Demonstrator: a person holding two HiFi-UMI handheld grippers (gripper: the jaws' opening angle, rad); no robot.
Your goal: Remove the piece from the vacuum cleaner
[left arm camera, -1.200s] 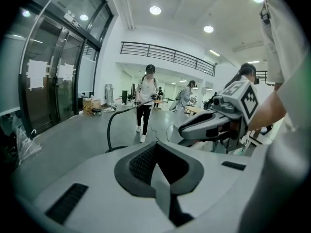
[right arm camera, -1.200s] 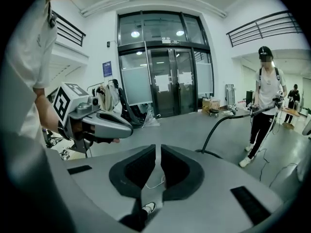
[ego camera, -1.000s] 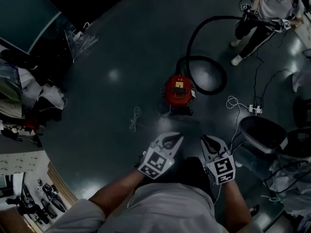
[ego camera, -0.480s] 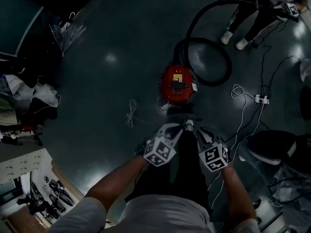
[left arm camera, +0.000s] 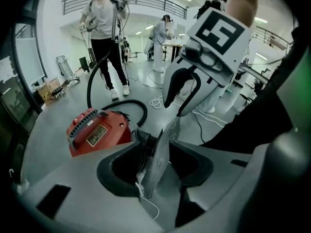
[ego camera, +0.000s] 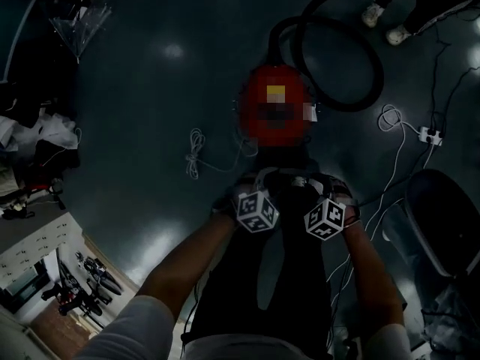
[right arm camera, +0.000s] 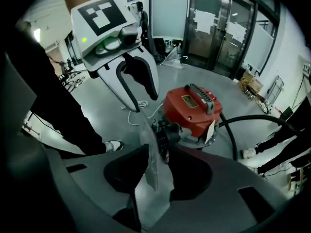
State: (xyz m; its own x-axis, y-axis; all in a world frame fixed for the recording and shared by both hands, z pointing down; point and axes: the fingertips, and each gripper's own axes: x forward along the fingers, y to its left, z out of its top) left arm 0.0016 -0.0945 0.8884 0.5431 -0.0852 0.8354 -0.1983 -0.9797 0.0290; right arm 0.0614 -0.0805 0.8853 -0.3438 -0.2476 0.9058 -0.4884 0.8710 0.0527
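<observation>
Closer to the vacuum cleaner [right arm camera: 192,108] than a second ago, the left hand-held gripper [left arm camera: 158,159] and right hand-held gripper [right arm camera: 158,164] are being opened, nothing pressed between their smooth grey jaws. Just ahead, the ribbed black piece [right arm camera: 163,135] is still being carried on the glossy red shell, so removal is being left undone; beyond, the black hose [ego camera: 341,51] is being left looped on the polished floor [ego camera: 150,126]

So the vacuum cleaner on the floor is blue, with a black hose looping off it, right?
Not quite. The vacuum cleaner is red, not blue, as the right gripper view shows plainly. The rest holds: it stands on the floor with a black hose looping off it.
</observation>
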